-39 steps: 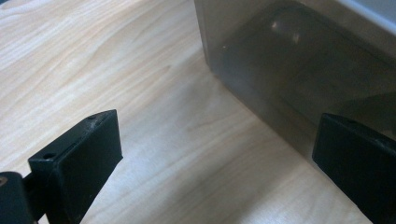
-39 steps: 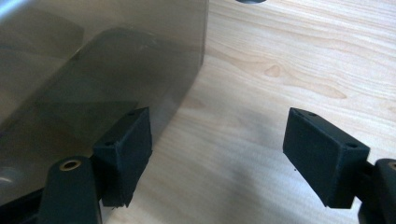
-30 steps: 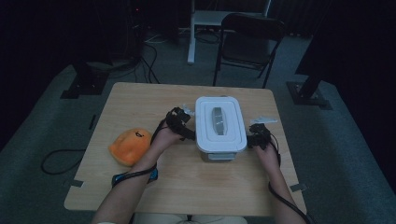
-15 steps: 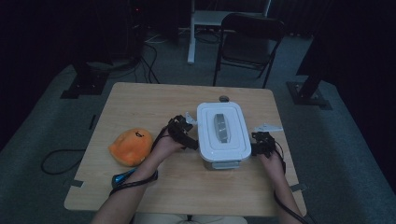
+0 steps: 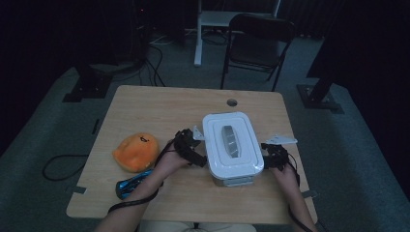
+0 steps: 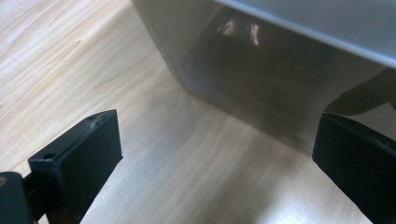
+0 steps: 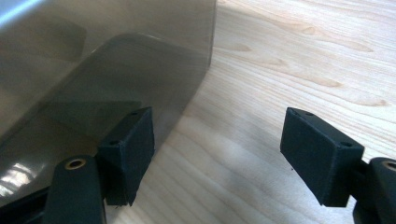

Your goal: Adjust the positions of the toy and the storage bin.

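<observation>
A white lidded box [image 5: 232, 145] with a grey handle on its lid stands right of the table's middle. My left gripper [image 5: 191, 147] is against its left side and my right gripper [image 5: 273, 154] against its right side. In the left gripper view the gripper [image 6: 215, 158] is open wide, with the box's smoky wall [image 6: 261, 70] just ahead. In the right gripper view the gripper [image 7: 224, 149] is open too. One of its fingers [image 7: 128, 149] lies close against the box's wall [image 7: 102, 70].
An orange plush toy [image 5: 136, 151] lies on the wooden table [image 5: 159, 106] left of my left hand, a small blue object [image 5: 133, 183] nearer the front edge. A cable hole [image 5: 232, 102] sits behind the box. A folding chair [image 5: 256, 38] stands beyond the table.
The box and both grippers beside it have shifted toward the near edge of the table, uncovering the cable hole behind the box.
</observation>
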Available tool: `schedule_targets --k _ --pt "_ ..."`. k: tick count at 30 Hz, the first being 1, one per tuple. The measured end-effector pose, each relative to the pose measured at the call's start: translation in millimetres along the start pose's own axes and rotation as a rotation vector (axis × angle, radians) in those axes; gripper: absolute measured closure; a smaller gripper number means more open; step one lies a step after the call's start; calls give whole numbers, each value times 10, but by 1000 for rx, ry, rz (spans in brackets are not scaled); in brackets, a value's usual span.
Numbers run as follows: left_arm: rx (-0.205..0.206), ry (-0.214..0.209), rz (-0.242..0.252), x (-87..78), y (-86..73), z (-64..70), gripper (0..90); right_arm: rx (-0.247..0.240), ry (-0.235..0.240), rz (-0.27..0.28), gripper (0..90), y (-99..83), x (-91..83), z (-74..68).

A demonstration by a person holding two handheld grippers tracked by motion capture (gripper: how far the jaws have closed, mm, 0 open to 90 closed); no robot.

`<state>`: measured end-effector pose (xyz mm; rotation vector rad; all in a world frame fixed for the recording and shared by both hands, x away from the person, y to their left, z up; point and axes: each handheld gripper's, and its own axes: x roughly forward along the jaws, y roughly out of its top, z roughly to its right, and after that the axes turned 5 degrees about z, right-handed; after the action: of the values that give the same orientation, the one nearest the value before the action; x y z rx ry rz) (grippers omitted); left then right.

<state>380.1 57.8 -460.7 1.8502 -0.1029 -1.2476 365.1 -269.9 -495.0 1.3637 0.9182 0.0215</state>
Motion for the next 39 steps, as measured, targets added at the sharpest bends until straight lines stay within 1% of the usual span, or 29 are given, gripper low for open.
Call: schedule_targets --k 1,3,6,7,8,9,10,12,13,15,16,18,20,22,27,32,34,36,38,39 --pt "9 -1 4 -26 -14 48 19 -1 3 1 255 -3 -3 0" --pt "4 -1 11 -44 -34 84 19 1 12 1 255 -7 -1 11" --pt "3 -10 20 -54 -66 123 19 -2 32 -3 255 5 15 36" --pt "3 -10 20 -54 -66 123 19 -2 32 -3 255 5 15 36" --pt "3 -20 21 -56 -82 135 19 -11 45 -5 258 18 30 53" --pt "3 -20 21 -56 -82 135 18 -11 45 -5 258 18 30 53" --pt "-4 -24 29 -59 -100 145 18 -23 63 -3 264 26 45 67" --pt "11 -22 26 -61 -104 176 18 -36 82 4 264 33 66 94" --pt "11 -22 26 -61 -104 176 18 -36 82 4 264 33 66 94" --pt "19 -22 25 -58 -111 211 18 -50 102 5 264 49 90 128" --pt "21 -25 23 -54 -114 217 18 -52 106 4 264 55 96 136" --pt "10 -28 21 -46 -121 235 18 -63 115 0 264 69 106 158" --pt "11 -38 15 -30 -117 258 17 -68 123 -6 264 87 121 190" --pt "23 -38 8 -2 -116 291 17 -76 130 -10 267 104 132 218" --pt "40 -72 -19 89 -98 360 7 -72 154 -15 273 141 159 304" --pt "37 -90 -21 135 -81 404 7 -55 167 -20 272 173 193 391" --pt "48 -100 -21 155 -72 435 6 -47 173 -25 272 166 200 417" --pt "47 -117 -14 174 -68 480 7 -34 172 -28 272 150 197 451" --pt "55 -124 -18 196 -66 503 6 -20 164 -22 271 128 180 464" --pt "55 -129 -11 203 -70 512 7 -20 157 -14 271 119 168 467"
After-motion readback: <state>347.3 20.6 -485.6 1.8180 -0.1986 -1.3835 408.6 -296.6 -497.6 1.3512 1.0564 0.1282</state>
